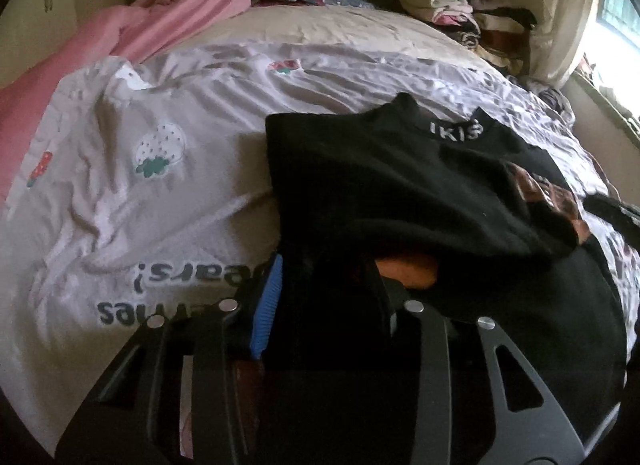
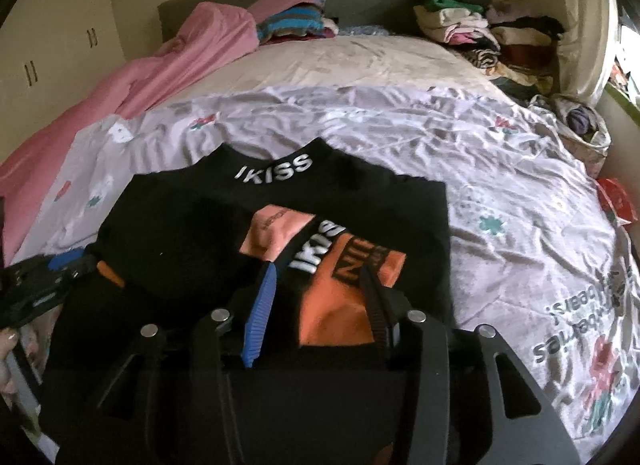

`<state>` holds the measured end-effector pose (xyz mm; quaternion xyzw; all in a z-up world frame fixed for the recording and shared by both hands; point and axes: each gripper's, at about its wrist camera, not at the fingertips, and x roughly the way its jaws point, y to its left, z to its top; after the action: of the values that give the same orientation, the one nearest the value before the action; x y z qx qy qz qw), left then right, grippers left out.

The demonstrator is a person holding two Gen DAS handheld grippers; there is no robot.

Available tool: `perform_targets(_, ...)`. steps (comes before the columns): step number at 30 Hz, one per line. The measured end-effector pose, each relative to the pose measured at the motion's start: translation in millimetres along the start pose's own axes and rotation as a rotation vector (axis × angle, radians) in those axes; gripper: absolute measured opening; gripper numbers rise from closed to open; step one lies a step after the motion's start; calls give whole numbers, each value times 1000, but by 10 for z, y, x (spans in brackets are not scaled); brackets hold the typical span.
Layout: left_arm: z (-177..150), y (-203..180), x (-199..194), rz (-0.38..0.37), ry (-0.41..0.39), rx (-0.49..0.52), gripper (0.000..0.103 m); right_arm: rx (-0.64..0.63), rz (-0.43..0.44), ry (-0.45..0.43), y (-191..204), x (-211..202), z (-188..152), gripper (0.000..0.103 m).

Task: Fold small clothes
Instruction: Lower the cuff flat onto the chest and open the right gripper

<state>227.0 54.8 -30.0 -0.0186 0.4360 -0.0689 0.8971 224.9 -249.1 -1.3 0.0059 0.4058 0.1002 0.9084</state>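
I find the black top (image 2: 192, 233) lying on the bed (image 2: 460, 153), collar away from me, lower hem nearest both tools, so its long axis runs straight ahead from them. White lettering marks the collar, and an orange panel with more lettering shows where one side is folded over.

The right tool (image 2: 320, 297) sits over that orange panel with its jaws parted. Fabric lies between them, but the pads do not appear to press on it. The left tool (image 1: 328, 297) is at the garment's left edge, near the hem, jaws narrowed around dark cloth. I cannot tell whether they have actually clamped it.

Judgement: both tools are at the near end, and the left sits closer to a free edge. The hem would next travel toward the collar.
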Motion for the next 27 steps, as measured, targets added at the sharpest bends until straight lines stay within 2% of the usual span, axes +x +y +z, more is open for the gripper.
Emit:
perform_targets(5,2,35,161,17,33,10,32,8,24,25,25,48,-48,44)
perform_targets(7,-14,95,211,35,46,9,21,11,22,34,24,70,-63,46)
perform_targets(8,-8,148,215,16,43,-15,17,13,20,39,17,87,-71,46)
perform_targets(12,24,280,131,-31,7,-78,12,27,14,56,9,122,-84,46)
perform_targets(15,10,283,4,-52,-40,-76,12,24,6,57,9,145,-91,46)
perform_targets(20,-79,407,179,-99,38,-127,14,37,-21,112,-14,300,-135,48)
perform_targets(24,-91,380,73,-107,26,-107,15,39,-23,100,-18,243,-127,48)
perform_targets(27,-65,313,-132,-109,-11,-69,16,28,-5,60,5,119,-93,48)
